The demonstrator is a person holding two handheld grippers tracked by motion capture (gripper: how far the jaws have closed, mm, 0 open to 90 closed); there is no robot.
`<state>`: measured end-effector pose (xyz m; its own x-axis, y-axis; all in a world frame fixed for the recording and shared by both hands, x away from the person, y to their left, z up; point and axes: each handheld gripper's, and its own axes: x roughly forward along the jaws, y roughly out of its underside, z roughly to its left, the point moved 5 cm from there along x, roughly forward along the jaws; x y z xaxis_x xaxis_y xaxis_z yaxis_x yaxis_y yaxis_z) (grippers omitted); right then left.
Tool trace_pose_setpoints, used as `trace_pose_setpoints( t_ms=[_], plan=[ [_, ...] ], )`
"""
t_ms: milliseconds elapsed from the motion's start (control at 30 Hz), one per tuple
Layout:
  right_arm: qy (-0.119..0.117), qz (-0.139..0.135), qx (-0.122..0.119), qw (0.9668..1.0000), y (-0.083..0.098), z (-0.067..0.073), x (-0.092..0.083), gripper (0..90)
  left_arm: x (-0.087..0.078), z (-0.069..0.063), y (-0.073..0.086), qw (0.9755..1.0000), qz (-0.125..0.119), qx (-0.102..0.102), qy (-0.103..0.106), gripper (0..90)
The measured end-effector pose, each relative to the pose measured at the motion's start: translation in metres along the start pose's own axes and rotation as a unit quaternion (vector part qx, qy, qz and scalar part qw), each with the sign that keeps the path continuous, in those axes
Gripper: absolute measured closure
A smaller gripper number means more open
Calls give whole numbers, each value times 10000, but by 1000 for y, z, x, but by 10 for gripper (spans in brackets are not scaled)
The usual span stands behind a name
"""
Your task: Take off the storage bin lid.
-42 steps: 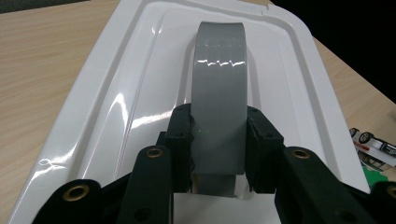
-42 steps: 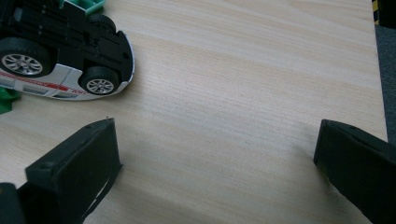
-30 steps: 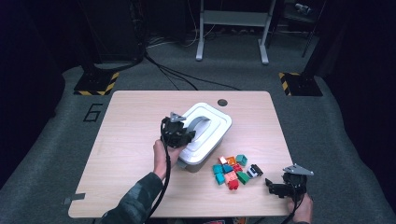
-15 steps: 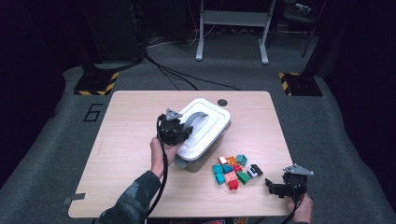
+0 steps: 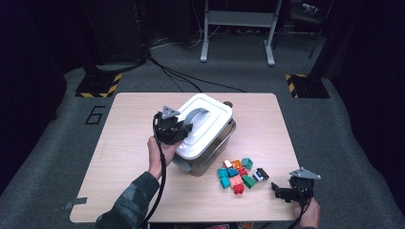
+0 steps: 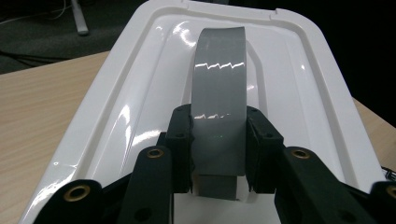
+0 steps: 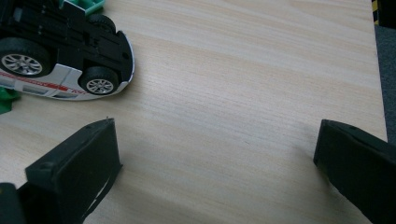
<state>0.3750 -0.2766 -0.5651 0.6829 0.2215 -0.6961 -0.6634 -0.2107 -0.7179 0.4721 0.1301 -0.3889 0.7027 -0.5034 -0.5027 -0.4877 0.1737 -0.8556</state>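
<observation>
Now, with your left gripper (image 6: 217, 140) clamped on the grey handle (image 6: 218, 88) of the white lid (image 5: 203, 125) tilting off the storage box (image 5: 210, 152) mid-surface, lift evenly, while your right gripper (image 7: 217, 154) waits wide open and empty beside the toy car (image 7: 60, 56).

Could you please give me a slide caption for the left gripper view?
Left gripper shut on the grey handle of a white lid, above a wooden table.
</observation>
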Motion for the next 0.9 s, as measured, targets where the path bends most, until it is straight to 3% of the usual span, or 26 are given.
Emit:
trace_pose_setpoints(
  t_ms=[467, 900],
  plan=[
    [0, 1, 1, 10000, 0, 0, 0, 0, -22, 36, -13, 9992, -226, -133, -296, 674],
    [4, 0, 4, 10000, 0, 0, 0, 0, -35, 69, -15, 9980, -273, -217, -527, 674]
  ],
)
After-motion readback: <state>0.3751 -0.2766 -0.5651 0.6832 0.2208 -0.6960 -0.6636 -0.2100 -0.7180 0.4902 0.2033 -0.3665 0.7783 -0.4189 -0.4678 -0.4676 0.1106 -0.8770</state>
